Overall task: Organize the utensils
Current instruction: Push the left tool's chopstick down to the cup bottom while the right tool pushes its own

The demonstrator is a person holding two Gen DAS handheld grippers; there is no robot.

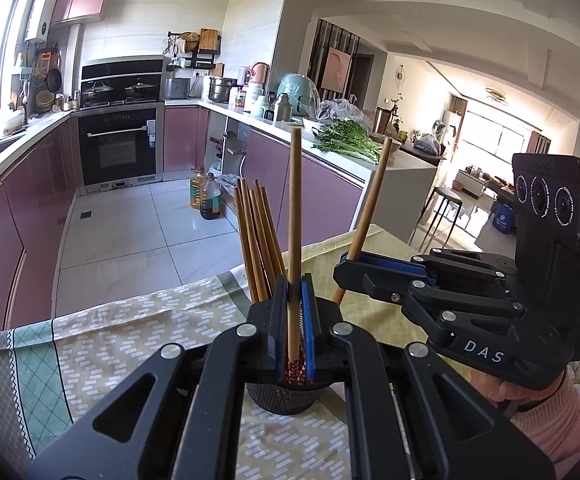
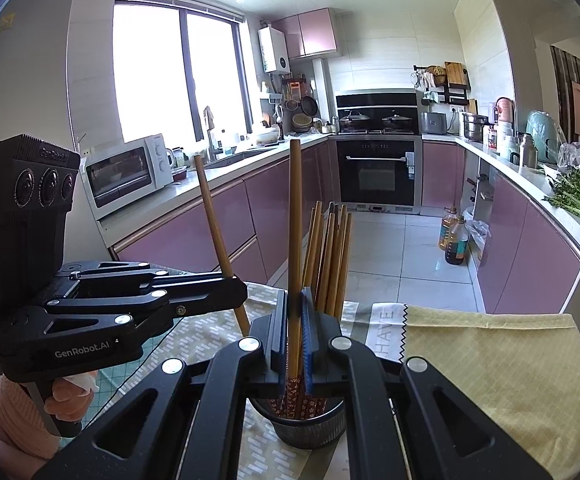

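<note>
A black mesh utensil holder (image 1: 282,394) (image 2: 308,426) stands on the cloth-covered table and holds several wooden chopsticks (image 1: 258,240) (image 2: 330,256). My left gripper (image 1: 295,292) is shut on one upright chopstick (image 1: 294,208) directly above the holder. It also shows in the right wrist view (image 2: 236,292), at the left, with its chopstick (image 2: 214,216) tilted. My right gripper (image 2: 294,304) is shut on another upright chopstick (image 2: 295,216) above the holder. It shows in the left wrist view (image 1: 346,266), at the right, with its chopstick (image 1: 372,196) leaning.
A patterned green and yellow tablecloth (image 1: 102,344) (image 2: 490,352) covers the table. Beyond its far edge are the tiled kitchen floor, purple cabinets (image 2: 258,216), oil bottles (image 1: 206,196) and a counter with greens (image 1: 346,140).
</note>
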